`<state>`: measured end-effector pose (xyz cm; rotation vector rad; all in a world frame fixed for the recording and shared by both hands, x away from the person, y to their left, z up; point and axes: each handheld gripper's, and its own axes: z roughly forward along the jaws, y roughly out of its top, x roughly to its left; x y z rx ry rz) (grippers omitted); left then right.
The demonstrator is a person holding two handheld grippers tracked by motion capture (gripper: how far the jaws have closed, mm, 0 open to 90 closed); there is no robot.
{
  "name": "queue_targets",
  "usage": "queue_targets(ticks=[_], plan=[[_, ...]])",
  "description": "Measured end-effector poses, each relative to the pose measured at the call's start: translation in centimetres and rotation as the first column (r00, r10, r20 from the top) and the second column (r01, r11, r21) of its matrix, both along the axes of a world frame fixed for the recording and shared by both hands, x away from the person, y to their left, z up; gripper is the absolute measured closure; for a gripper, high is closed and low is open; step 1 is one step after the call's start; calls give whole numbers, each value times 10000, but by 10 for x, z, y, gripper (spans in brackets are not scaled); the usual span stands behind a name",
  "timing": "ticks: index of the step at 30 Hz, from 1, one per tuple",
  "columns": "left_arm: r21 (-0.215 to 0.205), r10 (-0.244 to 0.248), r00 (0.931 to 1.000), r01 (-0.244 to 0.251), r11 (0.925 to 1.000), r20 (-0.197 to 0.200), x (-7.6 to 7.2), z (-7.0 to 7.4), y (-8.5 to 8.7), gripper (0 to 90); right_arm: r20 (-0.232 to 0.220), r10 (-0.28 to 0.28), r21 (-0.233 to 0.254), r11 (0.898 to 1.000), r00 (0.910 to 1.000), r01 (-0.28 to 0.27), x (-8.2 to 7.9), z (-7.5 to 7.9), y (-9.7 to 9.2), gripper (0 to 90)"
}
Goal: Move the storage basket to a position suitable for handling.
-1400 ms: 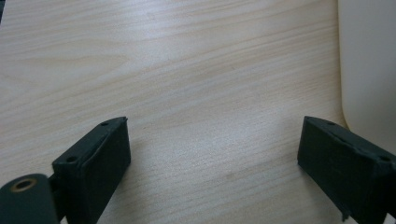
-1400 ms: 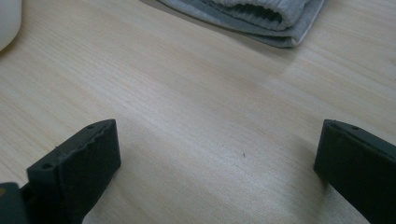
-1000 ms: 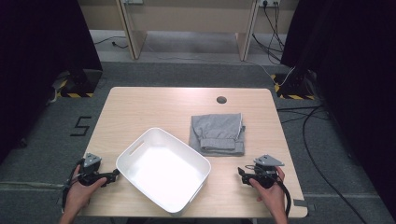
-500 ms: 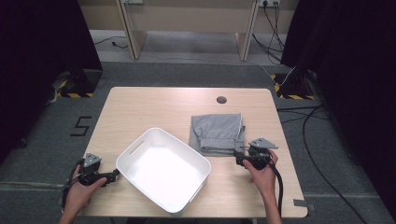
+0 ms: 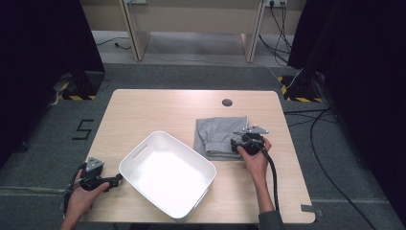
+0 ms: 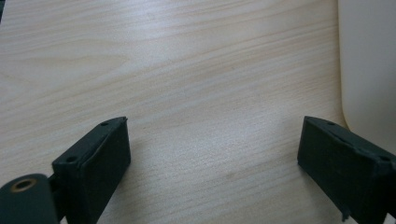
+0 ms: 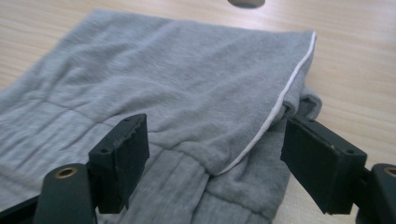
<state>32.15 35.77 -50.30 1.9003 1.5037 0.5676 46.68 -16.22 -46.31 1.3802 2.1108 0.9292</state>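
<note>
A folded grey garment (image 5: 218, 132) with white piping lies right of the table's middle. My right gripper (image 5: 235, 144) is at its near right corner, and its jaws have just been closing a little. In the right gripper view the garment (image 7: 187, 84) lies flat, and its folded corner sits between the wide-apart jaws of my right gripper (image 7: 219, 161), whose pads do not press it. A white plastic bin (image 5: 167, 172) stands empty at the front centre-left. My left gripper (image 5: 115, 181) rests open at the front left, pointing at the bin; in its own view my left gripper (image 6: 215, 158) has bare wood between its jaws.
The bin's white wall (image 6: 369, 70) is close on the right in the left gripper view. A round cable hole (image 5: 227, 102) sits in the wooden table (image 5: 158, 110) behind the garment. A black cable (image 5: 274, 182) trails from the right gripper toward the front edge.
My right hand has moved from the front right of the table forward and left to the garment's corner. The left hand and gripper have stayed put.
</note>
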Motion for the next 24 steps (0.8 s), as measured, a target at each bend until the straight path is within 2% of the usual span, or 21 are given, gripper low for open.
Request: queue_targets(ticks=[1, 2, 3, 4, 5, 6, 11, 12, 17, 24], plan=[[3, -3, 10000, 3, 10000, -4, 0, 0, 0, 87, -300, -6, -168, 9999, 9996, 1, 6, -6, 2, 235], [-1, 0, 10000, 0, 10000, -1, 0, 0, 0, 87, -300, -6, -168, 9999, 9996, 1, 6, -6, 2, 235], [-1, -1, 10000, 1, 10000, -2, 0, 0, 0, 87, -459, -55, 47, 10000, 9989, 57, 7, -10, 1, 234], [-1, -1, 10000, 1, 10000, -2, 0, 0, 0, 87, -459, -55, 47, 10000, 9989, 57, 7, -10, 1, 234], [-2, -2, 10000, 2, 10000, -2, 0, 0, 0, 87, -530, -170, 322, 9993, 9984, 187, 6, -12, -1, 236], [-2, -1, 10000, 1, 10000, -1, 0, 0, 0, 87, -530, -170, 322, 9993, 9984, 187, 6, -12, -1, 236], [1, 0, 10000, 0, 10000, -1, 0, 0, 0, 87, -436, -176, 930, 9954, 9989, 216, 2, -19, -9, 253], [0, -1, 10000, 1, 10000, 0, 0, 0, 0, 87, -294, -86, 986, 9951, 9995, 115, 0, -21, -11, 264], [3, -1, 10000, 1, 10000, 0, 0, 0, 0, 87, -222, -83, 954, 9954, 9997, 104, -13, -22, -20, 268], [6, 1, 10000, -1, 10000, 1, 0, 0, 0, 87, -431, -312, 1616, 9861, 9986, 378, -24, -26, -39, 271]])
